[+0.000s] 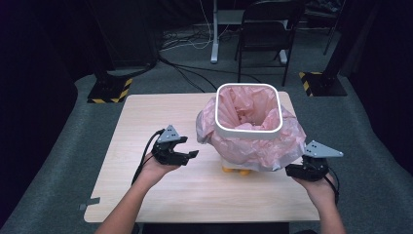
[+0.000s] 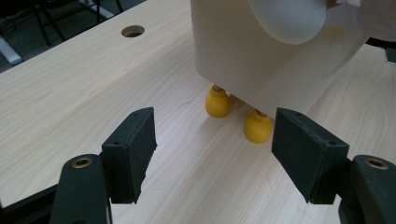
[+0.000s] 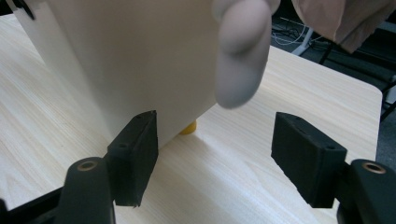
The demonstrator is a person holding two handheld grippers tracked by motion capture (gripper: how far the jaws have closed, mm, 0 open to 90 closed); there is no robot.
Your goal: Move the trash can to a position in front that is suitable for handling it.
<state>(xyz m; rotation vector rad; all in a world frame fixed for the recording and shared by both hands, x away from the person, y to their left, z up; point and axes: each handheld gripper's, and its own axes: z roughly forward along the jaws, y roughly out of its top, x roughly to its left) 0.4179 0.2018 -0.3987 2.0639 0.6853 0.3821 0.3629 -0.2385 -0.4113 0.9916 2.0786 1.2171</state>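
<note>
One table (image 1: 160, 195) lies under both my grippers, pale wood, with one round hole (image 2: 133, 31) far ahead of my left gripper and off to its left. One bin (image 1: 247, 109) stands on the table between my two grippers, ahead of each: white, squarish, with a rounded rim. One pink bag (image 1: 253, 146) lines the bin and hangs over its rim, billowing down the outside, lowest on the side toward my right gripper. In the left gripper view I count two yellow ball feet (image 2: 217, 102) under the bin's near edge, just ahead of my left jaws; the second foot (image 2: 258, 126) sits closer to the right-hand jaw. From my right gripper view I make out one yellow foot (image 3: 189, 128), mostly hidden behind the bin wall.

My left gripper (image 1: 187, 147) hangs above the table, near the bin but apart from it. Its jaws stand wide apart and grip nothing; bare wood shows between them.

My right gripper (image 1: 292, 170) sits at the bin's other side, just below the drooping bag. Its jaws are likewise spread wide with nothing between them but table. The left-hand jaw lies right by the bin's white wall; I cannot tell whether it touches.
</note>
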